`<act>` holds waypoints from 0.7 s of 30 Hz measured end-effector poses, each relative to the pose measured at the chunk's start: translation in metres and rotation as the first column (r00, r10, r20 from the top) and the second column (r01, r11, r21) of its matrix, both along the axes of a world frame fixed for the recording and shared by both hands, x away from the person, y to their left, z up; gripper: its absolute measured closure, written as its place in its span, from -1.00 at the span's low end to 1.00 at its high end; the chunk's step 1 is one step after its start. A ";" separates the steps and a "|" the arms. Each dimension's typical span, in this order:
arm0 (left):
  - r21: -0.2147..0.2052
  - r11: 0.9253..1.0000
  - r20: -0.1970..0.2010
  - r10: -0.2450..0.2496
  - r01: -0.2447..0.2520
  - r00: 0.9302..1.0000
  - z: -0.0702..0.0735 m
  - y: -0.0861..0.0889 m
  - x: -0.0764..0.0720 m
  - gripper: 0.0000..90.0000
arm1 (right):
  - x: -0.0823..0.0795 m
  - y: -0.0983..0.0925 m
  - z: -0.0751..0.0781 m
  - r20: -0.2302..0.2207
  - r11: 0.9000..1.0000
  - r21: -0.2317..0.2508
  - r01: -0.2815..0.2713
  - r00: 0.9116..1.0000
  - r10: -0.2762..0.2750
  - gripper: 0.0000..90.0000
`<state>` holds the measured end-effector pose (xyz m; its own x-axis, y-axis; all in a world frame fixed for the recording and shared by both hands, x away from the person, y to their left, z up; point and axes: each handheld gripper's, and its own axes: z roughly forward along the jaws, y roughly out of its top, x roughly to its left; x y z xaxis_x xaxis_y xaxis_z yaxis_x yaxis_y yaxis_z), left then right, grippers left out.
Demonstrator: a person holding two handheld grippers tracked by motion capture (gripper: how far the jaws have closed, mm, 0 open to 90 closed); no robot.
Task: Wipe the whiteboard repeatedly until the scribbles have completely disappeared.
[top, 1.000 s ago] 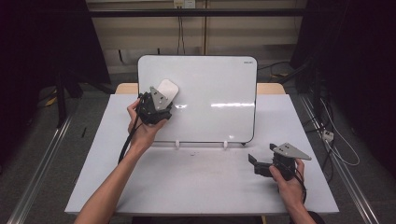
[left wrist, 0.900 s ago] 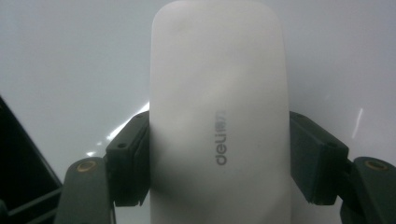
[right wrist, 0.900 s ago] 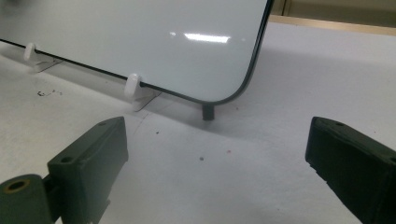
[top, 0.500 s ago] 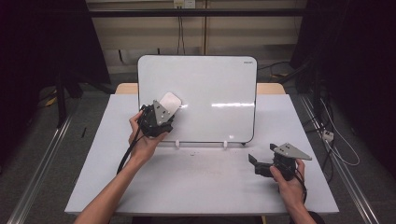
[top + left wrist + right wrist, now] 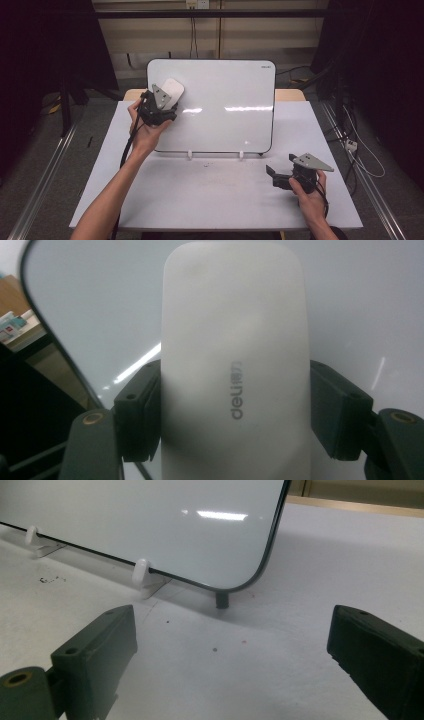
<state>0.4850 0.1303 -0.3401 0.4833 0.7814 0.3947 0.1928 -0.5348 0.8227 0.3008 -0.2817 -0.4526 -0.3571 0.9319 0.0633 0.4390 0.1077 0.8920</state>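
A white whiteboard (image 5: 225, 105) stands propped on the table, leaning back on small white clips (image 5: 190, 154). My left gripper (image 5: 167, 97) is raised at the board's upper left corner, shut on a white eraser (image 5: 171, 90). In the left gripper view the eraser (image 5: 235, 365), marked "deli", sits clamped between both black pads (image 5: 140, 410) with the board surface (image 5: 360, 300) right behind it. My right gripper (image 5: 272, 175) rests low on the table at the front right, open, with nothing between its pads (image 5: 95, 655). It faces the board's lower right corner (image 5: 260, 575).
The white table (image 5: 210, 195) carries faint dark specks near the board's foot (image 5: 221, 600). A metal rail (image 5: 40, 185) runs along the left floor, cables (image 5: 360, 150) lie at the right, and dark curtains flank the scene.
My left hand dipped toward the board's middle, then rose back up and left with the eraser to the board's upper left corner. The right hand stayed still.
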 end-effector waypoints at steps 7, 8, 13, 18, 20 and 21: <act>-0.028 0.999 0.019 0.030 -0.029 0.999 0.008 0.004 0.007 -0.31 | 0.000 0.000 0.000 0.000 1.000 0.000 -0.001 1.000 0.001 -0.87; -0.034 0.999 0.027 0.029 -0.028 0.999 0.007 0.005 0.006 -0.31 | 0.000 0.000 0.000 0.000 1.000 0.001 -0.002 1.000 0.002 -0.87; -0.067 0.997 0.027 0.036 -0.034 0.999 -0.007 0.007 -0.003 -0.31 | -0.001 0.000 0.000 0.000 1.000 0.001 -0.003 1.000 0.003 -0.87; -0.052 0.999 0.022 0.007 -0.005 1.000 -0.029 0.011 -0.020 -0.31 | -0.001 0.001 0.000 0.002 1.000 -0.001 -0.005 1.000 0.005 -0.87; -0.029 0.999 0.008 -0.012 0.013 1.000 -0.038 0.011 -0.027 -0.31 | -0.001 0.001 0.001 0.004 1.000 -0.003 -0.003 1.000 0.003 -0.87; -0.020 1.000 0.003 -0.023 0.023 1.000 -0.042 0.012 -0.030 -0.31 | -0.001 0.001 0.001 0.004 1.000 -0.002 -0.003 1.000 0.003 -0.87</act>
<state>0.4553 0.1420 -0.3821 0.5003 0.7779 0.3803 0.1780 -0.5222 0.8341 0.3000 -0.2811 -0.4519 -0.3603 0.9309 0.0602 0.4350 0.1105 0.8936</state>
